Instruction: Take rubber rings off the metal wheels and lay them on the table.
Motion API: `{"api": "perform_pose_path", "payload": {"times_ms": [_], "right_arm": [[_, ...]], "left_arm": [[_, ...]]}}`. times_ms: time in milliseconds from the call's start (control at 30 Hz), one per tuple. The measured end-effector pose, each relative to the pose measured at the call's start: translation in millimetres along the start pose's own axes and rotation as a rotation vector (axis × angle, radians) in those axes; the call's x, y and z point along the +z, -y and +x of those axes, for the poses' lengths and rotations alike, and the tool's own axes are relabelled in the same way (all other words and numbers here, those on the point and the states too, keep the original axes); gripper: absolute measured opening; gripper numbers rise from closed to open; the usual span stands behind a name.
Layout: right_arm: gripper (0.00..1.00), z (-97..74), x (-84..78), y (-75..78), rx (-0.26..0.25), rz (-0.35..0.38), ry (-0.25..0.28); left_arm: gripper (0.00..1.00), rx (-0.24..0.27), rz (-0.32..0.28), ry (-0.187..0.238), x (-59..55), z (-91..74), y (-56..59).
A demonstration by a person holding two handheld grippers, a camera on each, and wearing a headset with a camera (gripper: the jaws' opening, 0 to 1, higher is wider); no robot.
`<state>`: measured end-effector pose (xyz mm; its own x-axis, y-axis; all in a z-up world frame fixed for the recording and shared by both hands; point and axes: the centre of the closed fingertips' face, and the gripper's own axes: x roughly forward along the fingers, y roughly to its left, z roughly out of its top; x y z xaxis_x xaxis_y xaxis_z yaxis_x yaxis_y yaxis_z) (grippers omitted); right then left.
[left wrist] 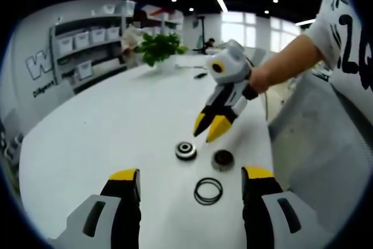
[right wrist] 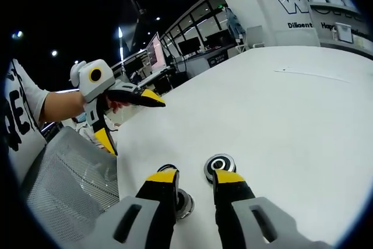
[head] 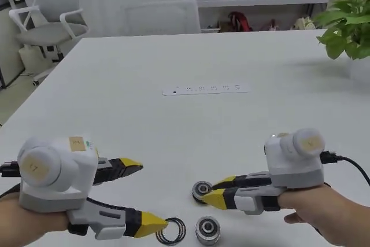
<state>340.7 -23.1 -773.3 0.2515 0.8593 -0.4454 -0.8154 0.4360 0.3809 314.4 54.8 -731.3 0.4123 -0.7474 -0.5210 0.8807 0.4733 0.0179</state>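
Two small metal wheels lie near the table's front edge. The farther wheel (head: pixel 202 189) (left wrist: pixel 185 150) (right wrist: pixel 220 165) has a black rubber ring around it. The nearer wheel (head: pixel 207 228) (left wrist: pixel 222 160) (right wrist: pixel 183 202) looks bare. Loose black rubber rings (head: pixel 171 231) (left wrist: pixel 208 191) lie flat beside it. My left gripper (head: pixel 143 194) (left wrist: pixel 190 179) is wide open and holds nothing, its lower tip next to the loose rings. My right gripper (head: pixel 215 191) (right wrist: pixel 196 176) is open only narrowly, its tips just right of the ringed wheel and not touching it.
A white power strip (head: pixel 205 89) lies mid-table. A leafy plant (head: pixel 347 21) stands at the far right edge. An office chair (head: pixel 49 27) and a shelf stand beyond the table. A grey mesh chair (right wrist: pixel 64 185) is near the front edge.
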Motion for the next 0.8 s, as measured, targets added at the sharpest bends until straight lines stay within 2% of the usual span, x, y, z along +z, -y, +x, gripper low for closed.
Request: {"api": "perform_pose_path", "payload": {"times_ms": [267, 800], "right_arm": [[0.2, -4.0, -5.0, 10.8, -0.029, -0.008, -0.014], [0.2, -3.5, -13.9, 25.2, -0.066, -0.019, -0.037]], "left_arm": [[0.71, 0.0, -0.015, -0.005, -1.0, 8.6, -7.8], [0.67, -0.014, -0.039, -0.031, -9.7, 24.3, -10.5]]}}
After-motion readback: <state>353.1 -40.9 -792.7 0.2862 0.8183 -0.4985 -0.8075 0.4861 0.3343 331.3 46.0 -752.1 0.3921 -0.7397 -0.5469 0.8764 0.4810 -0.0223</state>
